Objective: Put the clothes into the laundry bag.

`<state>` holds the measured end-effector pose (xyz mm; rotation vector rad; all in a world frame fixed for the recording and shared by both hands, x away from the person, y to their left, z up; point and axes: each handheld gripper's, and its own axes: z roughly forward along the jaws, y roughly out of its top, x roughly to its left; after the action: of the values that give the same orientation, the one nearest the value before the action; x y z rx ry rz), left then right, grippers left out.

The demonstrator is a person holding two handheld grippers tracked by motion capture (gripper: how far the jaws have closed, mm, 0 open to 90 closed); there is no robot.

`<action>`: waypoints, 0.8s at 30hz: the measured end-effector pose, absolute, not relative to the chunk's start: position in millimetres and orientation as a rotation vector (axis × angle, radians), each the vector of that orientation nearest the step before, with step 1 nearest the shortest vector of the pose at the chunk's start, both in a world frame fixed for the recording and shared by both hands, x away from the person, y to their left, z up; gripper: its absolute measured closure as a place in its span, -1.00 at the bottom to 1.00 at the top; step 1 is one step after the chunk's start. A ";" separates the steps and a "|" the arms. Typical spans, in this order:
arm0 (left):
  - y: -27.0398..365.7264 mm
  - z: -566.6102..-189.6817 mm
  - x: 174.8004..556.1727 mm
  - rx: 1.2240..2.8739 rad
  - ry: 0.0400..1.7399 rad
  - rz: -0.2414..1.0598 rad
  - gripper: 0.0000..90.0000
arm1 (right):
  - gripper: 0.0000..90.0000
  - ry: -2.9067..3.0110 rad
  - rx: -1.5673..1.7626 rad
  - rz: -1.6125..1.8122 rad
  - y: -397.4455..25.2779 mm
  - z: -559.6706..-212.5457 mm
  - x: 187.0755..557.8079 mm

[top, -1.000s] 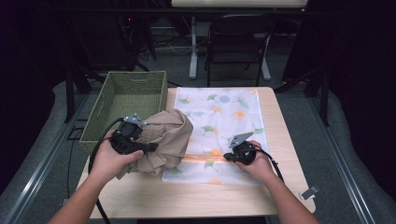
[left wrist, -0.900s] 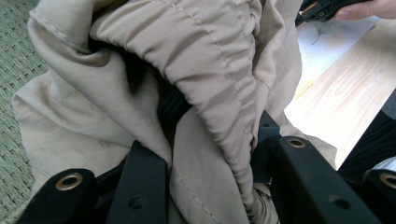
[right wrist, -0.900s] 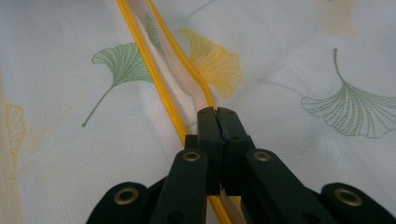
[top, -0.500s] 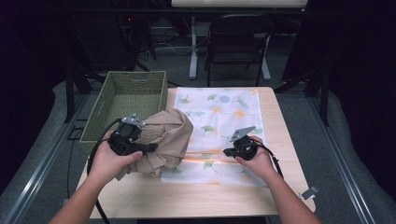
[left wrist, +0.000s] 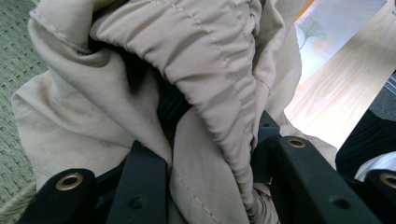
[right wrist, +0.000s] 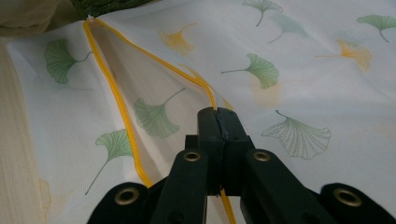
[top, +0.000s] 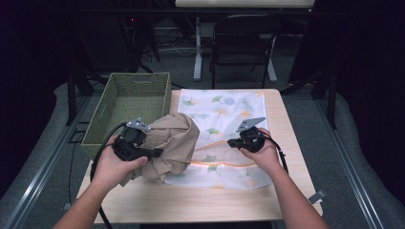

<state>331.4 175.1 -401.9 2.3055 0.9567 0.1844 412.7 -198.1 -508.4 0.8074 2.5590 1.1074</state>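
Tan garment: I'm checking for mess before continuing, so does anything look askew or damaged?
No damage shows. The tan garment is bunched up in the left gripper; the right gripper pinches the mesh bag's yellow edge open.

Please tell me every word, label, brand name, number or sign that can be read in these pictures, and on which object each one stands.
There is no readable text in any view.
The mesh bag carries printed ginkgo leaves and a yellow edge, no words.
The beige garment, the woven basket, the table and both claws, left and right, show no label, brand or number.
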 end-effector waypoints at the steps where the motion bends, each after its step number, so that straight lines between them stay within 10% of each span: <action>1: 174.0 -401.9 330.6 2.307 0.954 0.183 0.49 | 0.99 2.548 0.821 1.125 -199.5 -508.1 413.4; 24: 119.0 -410.7 312.5 2.294 0.823 0.127 0.49 | 0.99 2.458 0.826 1.240 -206.9 -489.9 412.7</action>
<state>312.5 119.0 -410.7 2.2944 0.8232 0.1265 412.7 -206.9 -489.9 0.8259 2.4577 1.2396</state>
